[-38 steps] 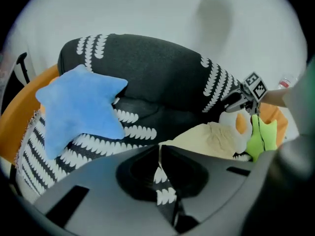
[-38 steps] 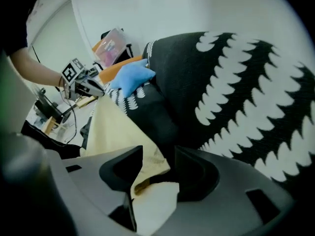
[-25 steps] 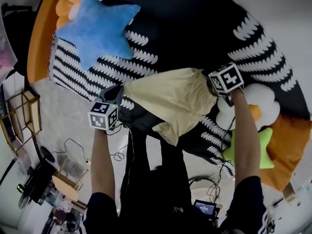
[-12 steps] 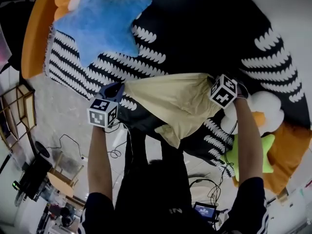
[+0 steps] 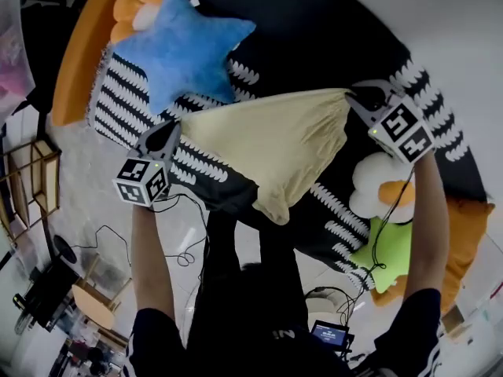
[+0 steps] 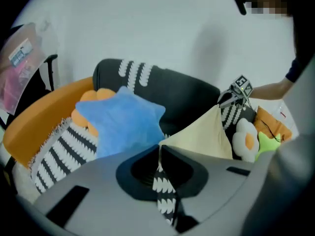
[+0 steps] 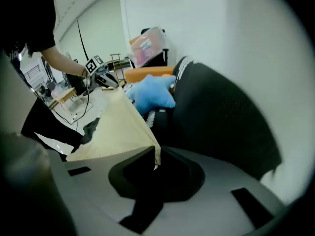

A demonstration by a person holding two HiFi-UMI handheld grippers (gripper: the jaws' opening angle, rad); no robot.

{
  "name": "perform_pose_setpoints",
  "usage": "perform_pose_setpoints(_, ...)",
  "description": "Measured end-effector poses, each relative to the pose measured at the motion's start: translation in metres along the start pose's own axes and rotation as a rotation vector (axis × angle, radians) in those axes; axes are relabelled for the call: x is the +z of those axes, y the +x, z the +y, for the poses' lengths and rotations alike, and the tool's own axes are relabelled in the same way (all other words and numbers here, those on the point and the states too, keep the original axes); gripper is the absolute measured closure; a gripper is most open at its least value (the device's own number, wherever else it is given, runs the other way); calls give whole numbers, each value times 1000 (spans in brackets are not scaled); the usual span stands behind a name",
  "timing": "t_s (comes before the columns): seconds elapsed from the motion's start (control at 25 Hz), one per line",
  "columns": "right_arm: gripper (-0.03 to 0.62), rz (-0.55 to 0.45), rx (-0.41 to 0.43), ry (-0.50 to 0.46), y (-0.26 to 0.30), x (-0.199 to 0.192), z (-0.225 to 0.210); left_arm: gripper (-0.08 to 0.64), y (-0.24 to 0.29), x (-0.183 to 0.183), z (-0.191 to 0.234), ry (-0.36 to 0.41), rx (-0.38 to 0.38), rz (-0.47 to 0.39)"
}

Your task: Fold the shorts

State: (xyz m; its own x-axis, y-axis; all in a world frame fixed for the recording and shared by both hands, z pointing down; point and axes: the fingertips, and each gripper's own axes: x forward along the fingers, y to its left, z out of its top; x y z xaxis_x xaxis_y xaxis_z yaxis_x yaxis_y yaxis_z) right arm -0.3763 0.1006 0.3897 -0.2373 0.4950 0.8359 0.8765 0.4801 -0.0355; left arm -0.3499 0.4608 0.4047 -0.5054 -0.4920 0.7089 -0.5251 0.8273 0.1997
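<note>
Their own views show me the left tongs (image 6: 160, 150) and the right tongs (image 7: 155, 156), just closing, each pinching a corner of the shorts (image 5: 275, 140), which only the head view shows stretched between them.

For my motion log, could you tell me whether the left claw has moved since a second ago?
Yes: the left claw moved leftward, now sitting below the lower-left point of the blue star-shaped plush cushion.

Steep overhead; opposed gripper views across shorts (image 5: 267, 140)

Arms stretched forward, left tool (image 5: 174, 126) pinching the shorts (image 5: 275, 144), right tool (image 5: 354, 99) just closed onto them.
</note>
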Motion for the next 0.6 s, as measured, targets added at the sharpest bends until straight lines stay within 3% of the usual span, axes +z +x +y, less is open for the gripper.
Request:
perform_pose_setpoints(0.28, 545, -239, -94, -135, -151, 114, 14, 538, -144, 168, -4, 66, -56, -377)
perform_pose_setpoints(0.48, 545, -309, -175, -269, -254, 167, 62, 539, -260, 223, -42, 170, -67, -503)
perform_pose_setpoints(0.6, 545, -282, -226, -330, -291, 175, 96, 540, -318, 230, -71, 211, -112, -570)
